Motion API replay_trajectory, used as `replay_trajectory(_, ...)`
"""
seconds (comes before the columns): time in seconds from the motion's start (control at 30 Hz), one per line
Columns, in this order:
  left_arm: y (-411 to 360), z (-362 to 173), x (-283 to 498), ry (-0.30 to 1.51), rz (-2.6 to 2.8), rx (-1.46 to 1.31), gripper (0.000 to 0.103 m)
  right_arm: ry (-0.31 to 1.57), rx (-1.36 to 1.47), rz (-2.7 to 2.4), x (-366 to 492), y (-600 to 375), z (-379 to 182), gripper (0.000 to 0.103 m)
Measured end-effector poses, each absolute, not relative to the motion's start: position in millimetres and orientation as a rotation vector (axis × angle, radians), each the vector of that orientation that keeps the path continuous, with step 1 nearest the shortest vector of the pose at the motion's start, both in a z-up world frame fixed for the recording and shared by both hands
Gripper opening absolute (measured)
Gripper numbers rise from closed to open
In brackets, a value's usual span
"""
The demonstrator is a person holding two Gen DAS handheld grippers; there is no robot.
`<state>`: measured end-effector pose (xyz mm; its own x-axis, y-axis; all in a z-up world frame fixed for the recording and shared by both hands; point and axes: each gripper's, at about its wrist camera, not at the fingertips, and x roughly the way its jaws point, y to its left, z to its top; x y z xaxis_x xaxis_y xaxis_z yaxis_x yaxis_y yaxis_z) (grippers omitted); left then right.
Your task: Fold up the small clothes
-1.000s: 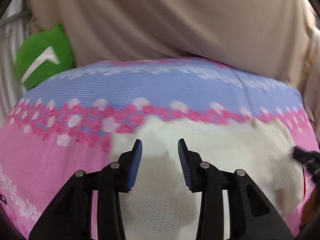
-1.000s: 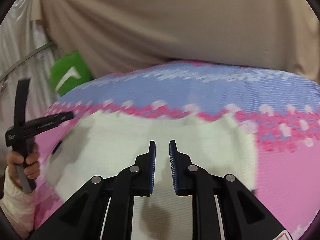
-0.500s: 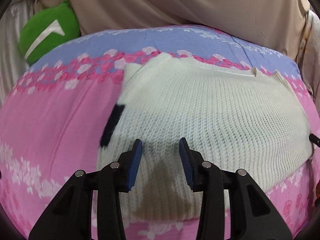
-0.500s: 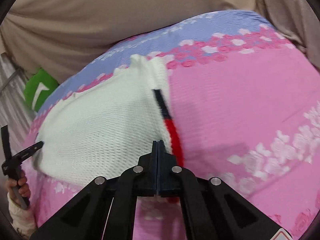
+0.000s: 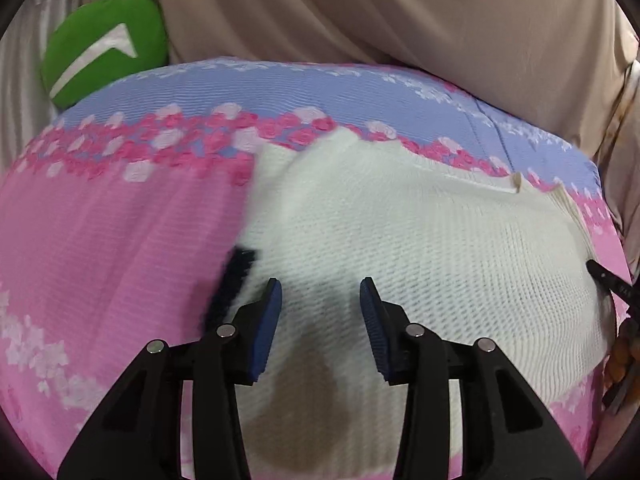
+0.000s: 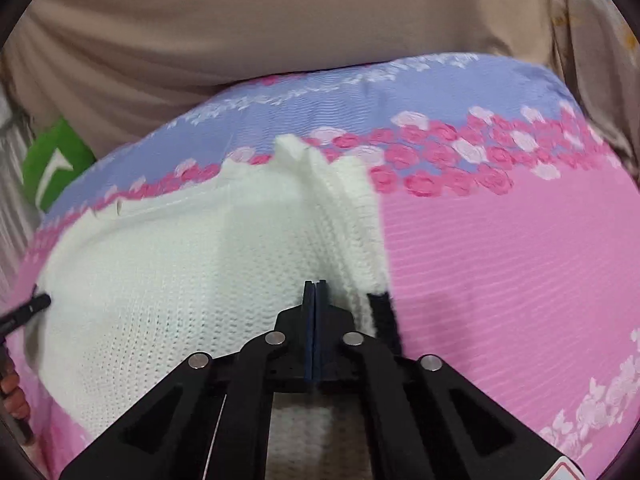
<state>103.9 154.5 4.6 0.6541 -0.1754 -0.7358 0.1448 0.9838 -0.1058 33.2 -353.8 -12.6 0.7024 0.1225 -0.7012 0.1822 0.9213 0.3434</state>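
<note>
A white knit sweater [image 5: 420,248] lies on the pink and lilac flowered bedsheet [image 5: 100,240]. A black trim band [image 5: 234,276] shows at its left edge. My left gripper [image 5: 320,300] is open just above the sweater's near part and holds nothing. In the right wrist view the sweater [image 6: 180,264] has a raised ridge running away from my right gripper [image 6: 315,284]. The jaws are closed together over the sweater's right part, beside a black trim band [image 6: 382,312]. Whether they pinch fabric is hidden.
A green cushion [image 5: 104,44] sits at the far left of the bed, also seen in the right wrist view [image 6: 52,168]. A beige cloth [image 5: 380,12] hangs behind the bed. The sheet [image 6: 500,260] extends to the right of the sweater.
My right gripper closed and moved from beside the sweater's right edge onto it, and a ridge rose in the fabric. My left gripper stayed open and drew slightly closer.
</note>
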Motion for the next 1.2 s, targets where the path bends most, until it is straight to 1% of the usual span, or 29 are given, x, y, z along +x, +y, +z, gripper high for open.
replay_trajectory(0.03,163.3,8.3,98.4,0.826,-0.169,-0.037,0.039,0.786,0.417,-0.074,26.6,-360.6,-7.4,0.0)
replay_trajectory(0.07,171.9,11.9,92.5,0.814,-0.146,-0.034,0.039,0.769,0.386,-0.129,19.2,-360.1,0.6,0.004)
replay_trajectory(0.1,181.6,15.0,86.8,0.8,-0.11,-0.029,0.04,0.752,0.347,-0.168,12.8,-355.5,10.1,0.016)
replay_trajectory(0.17,196.4,16.9,78.3,0.789,-0.068,-0.037,0.04,0.728,0.329,-0.097,6.8,-336.2,24.9,0.016)
replay_trajectory(0.3,215.0,9.6,69.7,0.828,-0.073,-0.125,0.04,0.727,0.255,0.14,19.1,-257.4,46.7,0.016)
replay_trajectory(0.4,212.0,7.2,62.1,0.828,-0.081,-0.138,0.04,0.772,0.179,0.284,44.3,-193.4,45.0,0.016)
replay_trajectory(0.5,206.4,4.1,59.4,0.834,-0.092,-0.128,0.041,0.833,0.121,0.363,77.6,-144.7,30.8,0.016)
replay_trajectory(0.63,204.8,-7.3,64.2,0.867,-0.099,-0.123,0.041,0.928,0.082,0.333,123.5,-116.2,-3.3,0.014)
replay_trajectory(0.67,204.9,-9.3,65.6,0.871,-0.101,-0.123,0.041,0.907,0.079,0.328,129.4,-113.6,-6.3,0.01)
replay_trajectory(0.7,204.9,-10.6,66.2,0.874,-0.102,-0.124,0.041,0.901,0.091,0.32,134.7,-114.3,-4.5,0.008)
replay_trajectory(0.77,204.5,-10.8,66.8,0.874,-0.11,-0.126,0.042,0.917,0.157,0.309,137.2,-118.2,7.0,0.007)
replay_trajectory(0.8,204.7,-10.2,67.3,0.875,-0.111,-0.128,0.042,0.9,0.16,0.316,133.4,-120.5,13.5,0.009)
replay_trajectory(0.9,205.9,-6.2,65.9,0.871,-0.131,-0.147,0.043,0.866,0.126,0.323,116.2,-119.6,24.3,0.01)
replay_trajectory(0.97,204.3,-3.6,65.0,0.868,-0.153,-0.161,0.047,0.892,0.125,0.343,108.8,-120.3,19.1,0.01)
replay_trajectory(1.03,200.2,-3.5,68.8,0.866,-0.185,-0.176,0.069,0.933,0.104,0.321,108.0,-119.8,1.1,0.011)
replay_trajectory(1.07,197.6,-5.6,74.2,0.87,-0.191,-0.18,0.071,0.916,0.123,0.329,106.3,-122.6,-5.7,0.01)
replay_trajectory(1.2,190.2,-19.7,99.0,0.93,-0.217,-0.225,0.071,0.903,0.171,0.346,89.7,-129.8,3.9,0.012)
